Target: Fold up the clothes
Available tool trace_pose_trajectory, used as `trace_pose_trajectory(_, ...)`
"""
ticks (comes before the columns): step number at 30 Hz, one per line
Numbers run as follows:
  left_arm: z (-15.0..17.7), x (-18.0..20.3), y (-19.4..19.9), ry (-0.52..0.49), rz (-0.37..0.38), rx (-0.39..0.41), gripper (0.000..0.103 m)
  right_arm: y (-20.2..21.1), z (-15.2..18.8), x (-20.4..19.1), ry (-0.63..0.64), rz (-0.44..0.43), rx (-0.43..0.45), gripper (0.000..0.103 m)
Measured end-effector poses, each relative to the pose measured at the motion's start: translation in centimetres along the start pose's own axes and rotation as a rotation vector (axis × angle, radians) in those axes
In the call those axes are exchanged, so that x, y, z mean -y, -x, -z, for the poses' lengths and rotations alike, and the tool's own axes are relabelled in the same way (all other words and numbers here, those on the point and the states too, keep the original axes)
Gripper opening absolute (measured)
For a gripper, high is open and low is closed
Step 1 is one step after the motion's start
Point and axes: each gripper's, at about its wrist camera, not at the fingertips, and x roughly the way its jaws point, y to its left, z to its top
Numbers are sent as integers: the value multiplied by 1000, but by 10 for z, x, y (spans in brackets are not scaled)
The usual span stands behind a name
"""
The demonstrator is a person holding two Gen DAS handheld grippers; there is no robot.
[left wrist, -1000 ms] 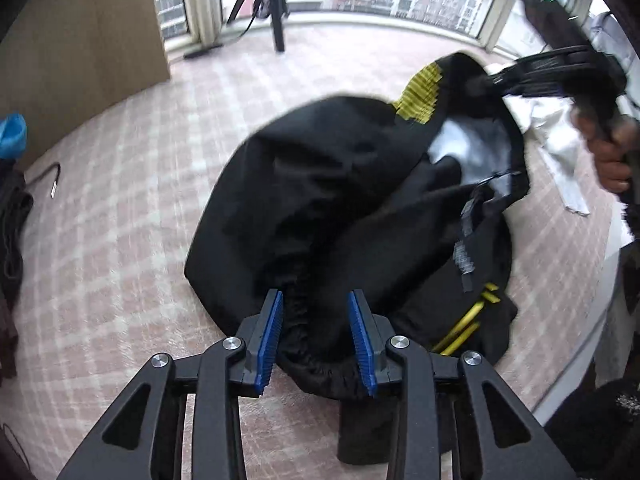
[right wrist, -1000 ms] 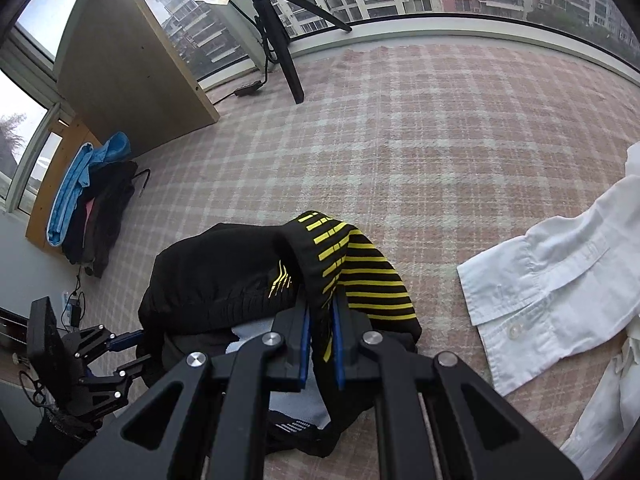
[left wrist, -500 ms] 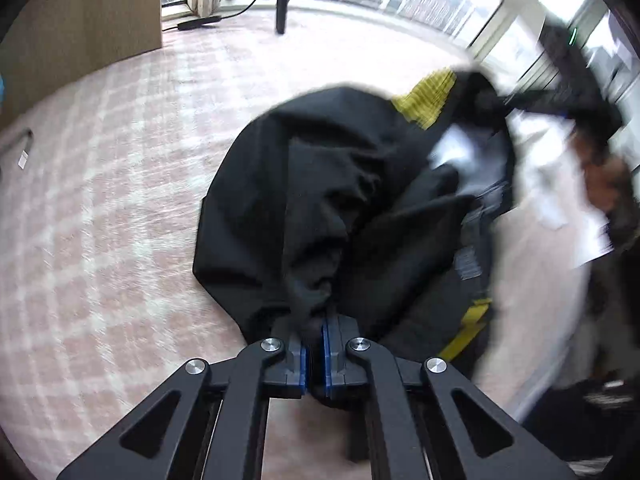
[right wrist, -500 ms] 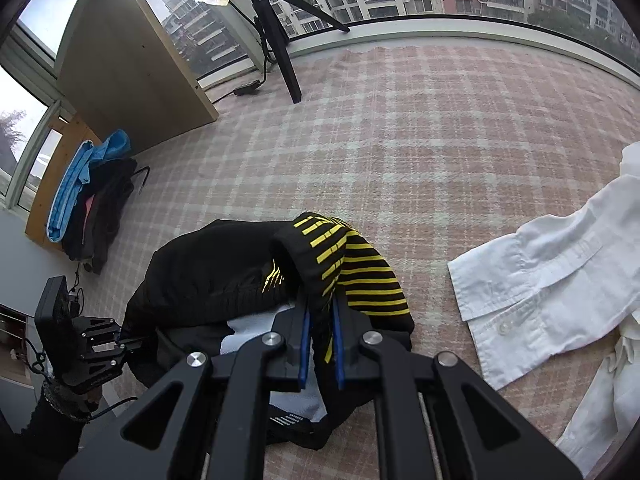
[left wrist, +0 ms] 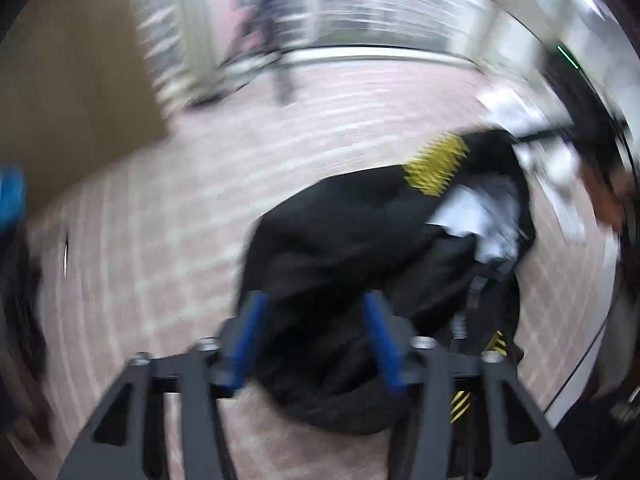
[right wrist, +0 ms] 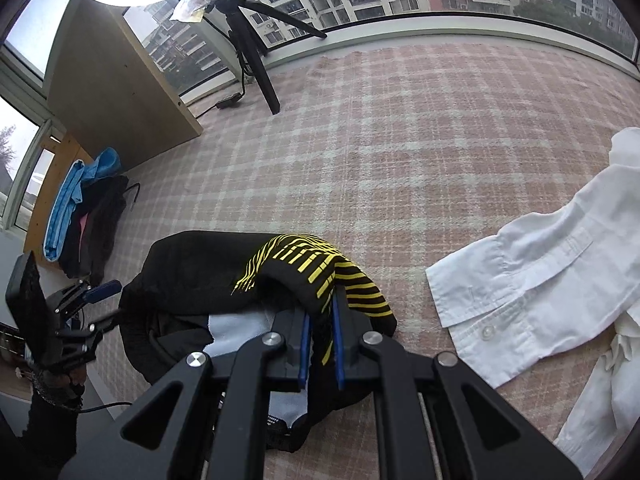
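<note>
The black garment (right wrist: 208, 280) lies bunched in the lower centre of both views, on the pink checked blanket (right wrist: 420, 140). The right gripper (right wrist: 320, 344) is clenched on its yellow-striped band (right wrist: 344, 280), the fold of cloth pinched between the blue pads at lower centre of the right wrist view. The left gripper (left wrist: 316, 340) is opening; dark fabric sits between and behind its blue fingers (left wrist: 248, 336) at the bottom of the blurred left wrist view, but the pads do not look pressed on it.

To do this step well, I'd say the right should hold firm while the left takes a fresh corner of the hem, then both draw apart to spread the cloth flat before folding. The white shirt (right wrist: 540, 280) lies apart, at the right edge.
</note>
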Motion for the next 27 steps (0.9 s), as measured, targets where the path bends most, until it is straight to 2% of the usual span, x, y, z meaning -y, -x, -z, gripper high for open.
trace_pose_trajectory(2,-7,12,-10,-134,-43,-16,63,-1,-2,-1,-1,-2,-1,10)
trace_pose_trajectory(3,-7,16,-14,-169,-50,-29,63,-2,-3,-1,-2,-2,-1,10)
trace_pose_trajectory(6,0,18,-22,-234,-50,-70,63,-4,-4,-3,4,-4,-3,10)
trace_pose_trajectory(9,4,16,-34,-235,-52,-108,61,-4,-4,-2,8,0,-2,10)
trace_pose_trajectory(10,4,13,-41,-222,-34,-124,59,-4,-5,-2,7,2,-1,10)
trace_pose_trajectory(12,2,3,-51,-184,22,-157,39,-5,-6,0,4,7,1,10)
trace_pose_trajectory(14,-1,-9,-52,-127,78,-168,32,-5,-9,1,1,14,3,10)
trace_pose_trajectory(15,-3,-16,-53,-98,105,-172,23,-5,-10,2,-1,17,4,10)
trace_pose_trajectory(16,-4,-22,-46,-65,135,-162,19,-6,-11,2,-2,20,5,10)
trace_pose_trajectory(19,-6,-42,-18,38,228,-114,17,-6,-14,0,4,30,15,10)
trace_pose_trajectory(21,-7,-55,1,107,290,-83,8,-5,-20,-7,19,31,20,10)
trace_pose_trajectory(24,3,-71,40,177,323,-21,7,-7,-34,-27,58,21,27,10)
trace_pose_trajectory(27,26,-97,77,281,310,40,7,-16,-53,-61,119,-4,38,11)
